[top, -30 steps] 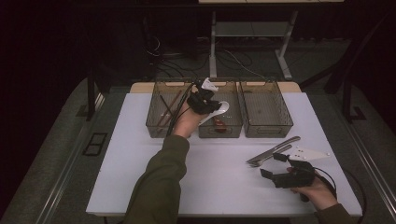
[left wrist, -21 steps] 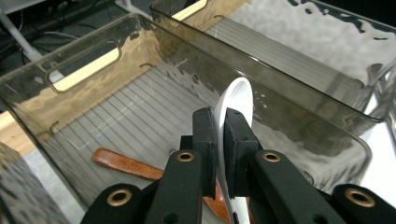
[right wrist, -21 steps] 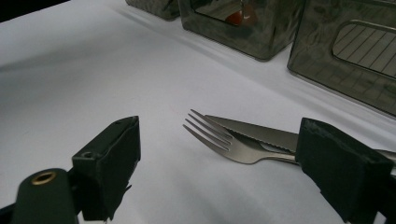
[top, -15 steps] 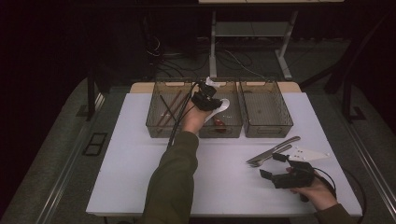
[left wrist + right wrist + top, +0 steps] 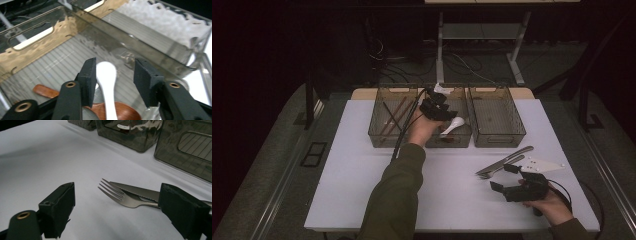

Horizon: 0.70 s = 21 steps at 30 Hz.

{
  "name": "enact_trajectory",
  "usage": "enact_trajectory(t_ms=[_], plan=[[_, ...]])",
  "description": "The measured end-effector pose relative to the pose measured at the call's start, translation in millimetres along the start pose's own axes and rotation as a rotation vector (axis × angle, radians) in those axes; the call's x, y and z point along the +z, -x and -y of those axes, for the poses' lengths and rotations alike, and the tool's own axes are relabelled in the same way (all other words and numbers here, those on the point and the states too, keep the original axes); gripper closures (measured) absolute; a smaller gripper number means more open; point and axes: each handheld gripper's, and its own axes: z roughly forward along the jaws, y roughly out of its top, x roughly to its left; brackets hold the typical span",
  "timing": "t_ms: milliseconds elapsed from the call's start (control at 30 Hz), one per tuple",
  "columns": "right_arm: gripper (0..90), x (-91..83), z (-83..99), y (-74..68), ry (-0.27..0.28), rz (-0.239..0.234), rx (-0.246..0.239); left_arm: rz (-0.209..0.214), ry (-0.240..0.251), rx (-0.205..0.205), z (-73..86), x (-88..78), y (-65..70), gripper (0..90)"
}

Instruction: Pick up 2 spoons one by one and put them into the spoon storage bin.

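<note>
Left claw: jaws parted, having just been opening; the white ceramic soup spoon lies between them, close against one pad and clear of the other, so no grip is applied. Beneath my jaws a brown wooden spoon lies under the white spoon on the ribbed floor of the middle smoke-tinted clear plastic bin. In the high view my left claw hangs over this bin, with the white spoon's bowl at its near right side. The left bin holds thin brown sticks; the right bin stands just beside the middle one.

Right claw: jaws wide apart, clamped on nothing, resting low over the white bench. A steel fork lies just ahead of my jaws, its tines toward me, lying against a serrated steel knife.
</note>
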Motion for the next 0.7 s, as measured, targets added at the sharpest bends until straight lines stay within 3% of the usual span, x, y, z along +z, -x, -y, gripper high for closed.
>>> enact_trajectory(t_ms=[133, 333, 400, 467, 600, 700], plan=[[14.4, 0.3, 0.0, 0.2, -0.001, 0.001, 0.0, 0.043, 0.011, 0.018, 2.5, -5.8, 3.4, 46.6], [14.4, 0.9, 0.1, -0.2, -0.006, 0.002, -0.003, 0.063, 0.03, 0.036, 11.5, -17.8, 11.3, 38.9], [14.4, 1.0, 0.2, 0.2, -0.005, 0.003, -0.006, 0.07, 0.031, 0.065, 13.5, -25.1, 11.6, 36.6], [14.4, 0.8, 0.1, 0.2, -0.005, 0.003, -0.004, 0.094, 0.043, 0.049, 16.7, -30.5, 14.8, 33.6], [14.4, 0.8, 0.3, 0.3, -0.007, 0.005, -0.005, 0.111, 0.03, 0.085, 23.1, -40.7, 19.7, 27.3], [14.4, 0.9, 0.4, 0.3, -0.007, 0.006, -0.005, 0.126, 0.042, 0.085, 29.7, -47.5, 24.0, 23.1]])
